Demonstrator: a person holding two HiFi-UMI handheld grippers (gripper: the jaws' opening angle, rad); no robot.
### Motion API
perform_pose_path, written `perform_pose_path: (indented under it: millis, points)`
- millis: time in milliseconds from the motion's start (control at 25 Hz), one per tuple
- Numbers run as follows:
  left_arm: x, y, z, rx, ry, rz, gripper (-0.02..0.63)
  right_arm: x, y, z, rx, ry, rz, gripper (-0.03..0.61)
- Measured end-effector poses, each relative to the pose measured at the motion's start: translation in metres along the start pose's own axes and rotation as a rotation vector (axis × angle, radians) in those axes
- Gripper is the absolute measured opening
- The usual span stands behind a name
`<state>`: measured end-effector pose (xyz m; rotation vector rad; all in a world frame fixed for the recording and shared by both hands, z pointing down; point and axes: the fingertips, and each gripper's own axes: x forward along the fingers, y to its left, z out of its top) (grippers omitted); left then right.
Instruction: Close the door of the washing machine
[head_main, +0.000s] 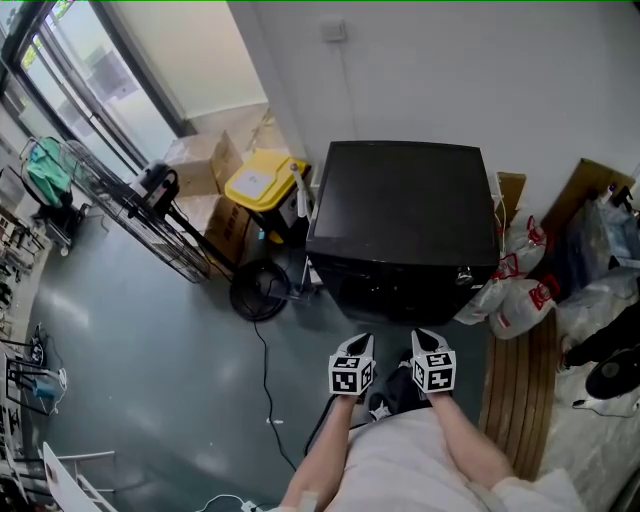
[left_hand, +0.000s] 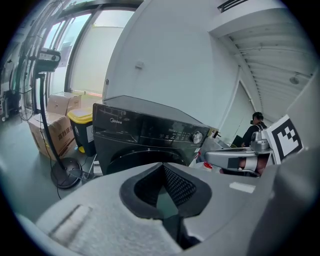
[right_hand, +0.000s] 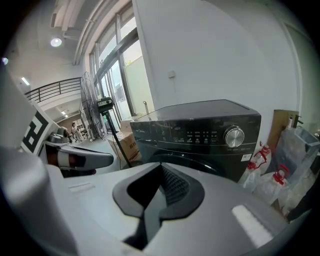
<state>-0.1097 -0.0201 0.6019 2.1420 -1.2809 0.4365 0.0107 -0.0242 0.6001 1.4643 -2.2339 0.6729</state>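
Note:
A black front-loading washing machine (head_main: 400, 215) stands against the white wall. It also fills the middle of the left gripper view (left_hand: 150, 132) and the right gripper view (right_hand: 200, 132). Its round door (left_hand: 130, 159) (right_hand: 200, 162) lies flush with the front below the control panel, as far as I can see. My left gripper (head_main: 360, 343) (left_hand: 162, 167) and right gripper (head_main: 424, 338) (right_hand: 161, 167) hover side by side just in front of the machine, apart from it. Both are shut with nothing between the jaws.
A yellow-lidded bin (head_main: 265, 185) and cardboard boxes (head_main: 225, 225) sit left of the machine. A fan base (head_main: 258, 290) with a cable (head_main: 265, 370) lies on the floor. Plastic bags (head_main: 515, 280) and a wooden panel (head_main: 515, 390) crowd the right side.

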Motion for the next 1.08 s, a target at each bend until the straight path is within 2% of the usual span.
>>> perform_pose_path:
  millis: [1080]
  points:
    - [0.002, 0.004, -0.011, -0.019, 0.025, 0.002, 0.004, -0.002, -0.006, -0.008, 0.036, 0.004, -0.009, 0.002]
